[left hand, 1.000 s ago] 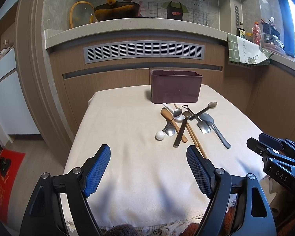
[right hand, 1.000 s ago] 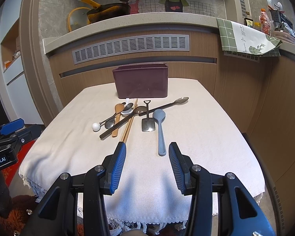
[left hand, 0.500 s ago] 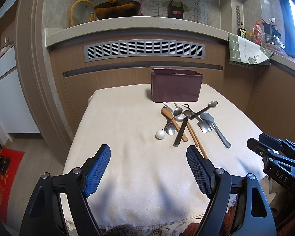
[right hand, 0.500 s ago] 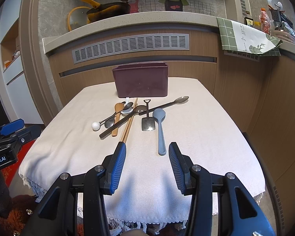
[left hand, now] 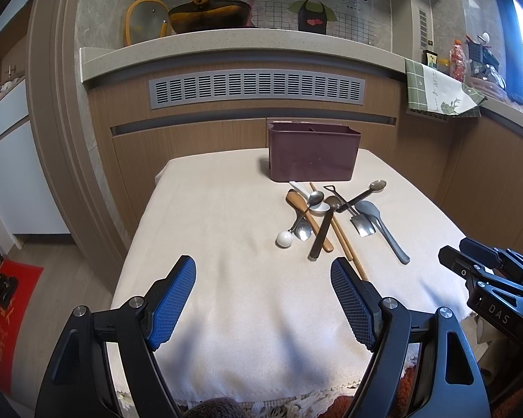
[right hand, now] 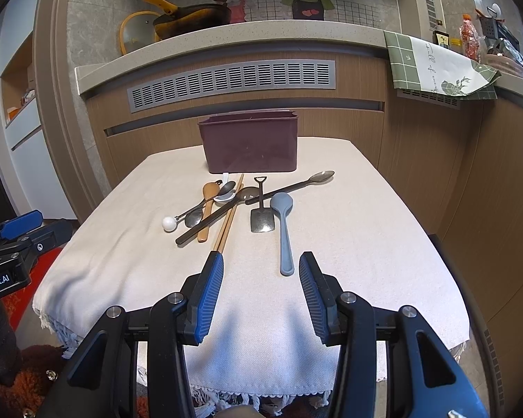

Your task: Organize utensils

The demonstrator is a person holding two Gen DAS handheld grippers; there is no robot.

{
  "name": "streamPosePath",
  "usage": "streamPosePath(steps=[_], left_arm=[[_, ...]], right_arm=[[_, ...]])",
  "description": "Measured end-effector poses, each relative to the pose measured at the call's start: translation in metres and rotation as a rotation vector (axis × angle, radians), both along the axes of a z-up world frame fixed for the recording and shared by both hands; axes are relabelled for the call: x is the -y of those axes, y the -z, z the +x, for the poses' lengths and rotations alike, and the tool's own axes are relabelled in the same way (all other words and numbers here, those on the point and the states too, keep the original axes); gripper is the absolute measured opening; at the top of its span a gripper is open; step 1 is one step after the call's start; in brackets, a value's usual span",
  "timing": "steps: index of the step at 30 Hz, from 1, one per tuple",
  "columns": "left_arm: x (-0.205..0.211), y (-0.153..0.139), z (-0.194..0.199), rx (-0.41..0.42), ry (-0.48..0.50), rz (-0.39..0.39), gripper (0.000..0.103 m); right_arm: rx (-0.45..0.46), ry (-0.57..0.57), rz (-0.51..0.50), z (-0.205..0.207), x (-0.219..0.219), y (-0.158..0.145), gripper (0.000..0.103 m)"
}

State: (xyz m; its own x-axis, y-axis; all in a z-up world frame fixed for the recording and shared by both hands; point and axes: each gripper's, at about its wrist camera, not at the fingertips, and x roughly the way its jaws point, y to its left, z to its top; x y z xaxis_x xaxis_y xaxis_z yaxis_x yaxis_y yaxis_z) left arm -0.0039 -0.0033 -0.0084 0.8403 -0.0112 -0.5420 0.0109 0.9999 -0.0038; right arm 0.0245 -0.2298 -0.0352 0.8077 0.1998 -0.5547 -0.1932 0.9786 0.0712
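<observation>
A dark maroon utensil box (right hand: 251, 142) (left hand: 313, 151) stands at the far end of the cloth-covered table (right hand: 348, 209). In front of it lies a loose pile: a grey plastic spoon (right hand: 284, 230), a small shovel-shaped spoon (right hand: 261, 217), wooden chopsticks (right hand: 228, 219), a wooden spoon (right hand: 205, 209), a long dark spoon (right hand: 289, 186) and a white ball-ended utensil (right hand: 169, 223). My right gripper (right hand: 261, 271) hovers open over the near table edge, just short of the grey spoon's handle. My left gripper (left hand: 263, 285) is open and holds nothing, left of the pile (left hand: 331, 216).
A curved kitchen counter (right hand: 226, 38) with a vent panel rises behind the table, carrying a pan (right hand: 188, 17) and a green cloth (right hand: 436, 66). The table cloth's fringed edge (right hand: 261, 397) hangs just below both grippers. A red mat (left hand: 3, 313) lies on the floor at left.
</observation>
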Motion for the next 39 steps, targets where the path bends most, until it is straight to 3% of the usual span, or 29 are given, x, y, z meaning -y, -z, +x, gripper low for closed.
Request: streamPosePath(steps=[11,17,23,28,32,39], left_arm=[[-0.002,-0.001,0.01,-0.018,0.014,-0.017,0.08],[-0.007,-0.007,0.041,0.0,0.018,-0.06,0.08],[-0.001,0.001,0.096,-0.04,0.066,-0.122,0.08],[0.001,0.018,0.145,-0.098,0.104,-0.133,0.082],[-0.004,0.034,0.176,-0.178,0.126,-0.137,0.082],[-0.047,0.028,0.195,-0.107,-0.008,-0.123,0.082]], right_arm=[[-0.014,-0.006,-0.001,0.004,-0.001,-0.001,0.043],[0.007,0.019,-0.047,0.024,0.005,-0.006,0.043],[-0.075,0.029,-0.05,0.071,0.022,0.001,0.043],[-0.173,-0.031,-0.088,0.116,0.023,0.015,0.043],[-0.189,-0.119,-0.119,0.146,0.006,0.016,0.043],[-0.194,-0.255,-0.136,0.216,-0.055,0.013,0.043]])
